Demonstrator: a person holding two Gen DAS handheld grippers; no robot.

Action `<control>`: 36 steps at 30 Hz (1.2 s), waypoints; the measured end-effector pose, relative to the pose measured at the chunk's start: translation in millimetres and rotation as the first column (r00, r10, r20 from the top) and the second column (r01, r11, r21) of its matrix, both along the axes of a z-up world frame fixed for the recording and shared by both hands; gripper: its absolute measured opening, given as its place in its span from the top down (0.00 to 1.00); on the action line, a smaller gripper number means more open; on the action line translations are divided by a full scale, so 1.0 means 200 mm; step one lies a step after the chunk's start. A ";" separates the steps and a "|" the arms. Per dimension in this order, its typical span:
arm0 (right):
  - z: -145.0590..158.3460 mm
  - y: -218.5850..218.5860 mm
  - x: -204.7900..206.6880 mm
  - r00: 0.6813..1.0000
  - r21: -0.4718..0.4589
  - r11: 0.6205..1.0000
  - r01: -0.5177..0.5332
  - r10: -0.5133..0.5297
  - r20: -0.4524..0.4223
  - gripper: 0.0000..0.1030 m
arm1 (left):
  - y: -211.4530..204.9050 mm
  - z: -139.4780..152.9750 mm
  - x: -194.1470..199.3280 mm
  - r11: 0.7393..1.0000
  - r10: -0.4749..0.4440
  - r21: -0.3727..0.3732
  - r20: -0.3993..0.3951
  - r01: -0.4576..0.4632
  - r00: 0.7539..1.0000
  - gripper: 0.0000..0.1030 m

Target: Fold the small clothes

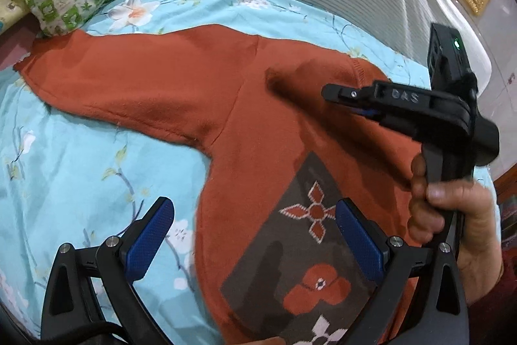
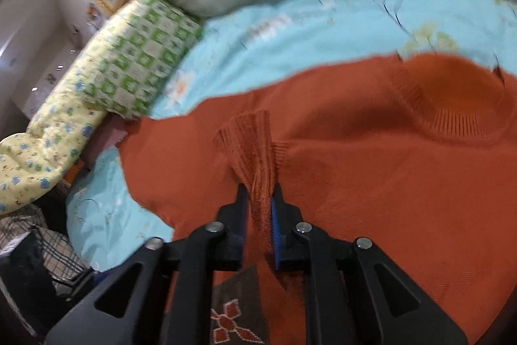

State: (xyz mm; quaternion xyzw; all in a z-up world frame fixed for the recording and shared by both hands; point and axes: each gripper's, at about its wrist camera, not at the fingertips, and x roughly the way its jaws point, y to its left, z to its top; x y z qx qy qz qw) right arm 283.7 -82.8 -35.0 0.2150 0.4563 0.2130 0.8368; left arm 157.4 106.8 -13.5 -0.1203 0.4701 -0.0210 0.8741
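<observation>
1. Our right gripper (image 2: 258, 202) is clenched on the sweater's ribbed cuff (image 2: 248, 138); our left gripper (image 1: 255, 235) hangs released.
2. The orange sweater (image 1: 181, 92) lies spread on the floral bedsheet (image 1: 64, 157).
3. We're probably mid sleeve-fold; next, lay the cuff across the chest.

black grippers (image 1: 255, 235), blue ridged pads (image 1: 148, 243), silver screws, bare-skin hand (image 1: 452, 215).

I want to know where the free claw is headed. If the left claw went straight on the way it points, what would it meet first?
Most likely the sweater: the open left claw points at its front, near the grey patterned panel. Depth is unclear, but nothing shows in between. The right claw crosses farther ahead, to the right.
</observation>
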 end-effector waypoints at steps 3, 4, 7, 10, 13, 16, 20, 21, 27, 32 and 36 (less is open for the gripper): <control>0.05 -0.06 -0.06 0.999 0.034 0.999 0.020 -0.021 0.028 0.70 | -0.03 0.00 0.06 0.999 -0.022 -0.032 0.008 0.022 1.000 0.03; 0.07 -0.10 -0.09 0.998 0.040 0.999 0.034 -0.036 0.044 0.67 | -0.04 -0.01 0.09 0.998 -0.032 -0.048 0.009 0.033 0.999 0.03; 0.14 -0.24 -0.21 0.991 0.039 0.994 0.101 -0.104 0.087 0.62 | -0.10 -0.04 0.20 0.995 -0.057 -0.088 -0.008 0.057 0.998 0.03; 0.16 -0.41 -0.33 0.980 0.047 0.984 0.174 -0.177 0.085 0.62 | -0.16 -0.11 0.31 0.991 -0.064 -0.122 -0.036 0.060 0.997 0.03; 0.15 -0.54 -0.43 0.971 0.030 0.974 0.225 -0.227 0.070 0.62 | -0.18 -0.16 0.41 0.985 -0.051 -0.170 -0.056 0.041 0.997 0.03; 0.13 -0.64 -0.53 0.962 0.028 0.964 0.263 -0.265 0.064 0.62 | -0.19 -0.19 0.49 0.984 -0.027 -0.178 -0.034 0.021 0.999 0.03; 0.11 -0.74 -0.67 0.942 0.004 0.945 0.328 -0.328 0.068 0.62 | -0.19 -0.22 0.57 0.975 0.020 -0.223 0.004 -0.019 1.000 0.04; 0.09 -0.76 -0.69 0.936 0.000 0.938 0.347 -0.346 0.063 0.62 | -0.20 -0.23 0.59 0.972 0.018 -0.233 0.020 -0.013 1.000 0.04; -0.02 -0.90 -0.79 0.900 -0.005 0.900 0.436 -0.436 0.016 0.62 | -0.27 -0.21 0.65 0.967 -0.091 -0.236 0.039 0.097 0.995 0.90; -0.02 -1.00 -0.85 0.877 -0.010 0.877 0.481 -0.480 0.024 0.62 | -0.10 -0.14 0.56 0.963 -0.017 -0.266 0.122 0.049 0.992 0.88; 0.00 -1.05 -0.86 0.868 -0.036 0.868 0.496 -0.494 0.046 0.62 | -0.08 -0.23 0.57 0.971 -0.034 -0.235 0.061 0.048 0.998 0.90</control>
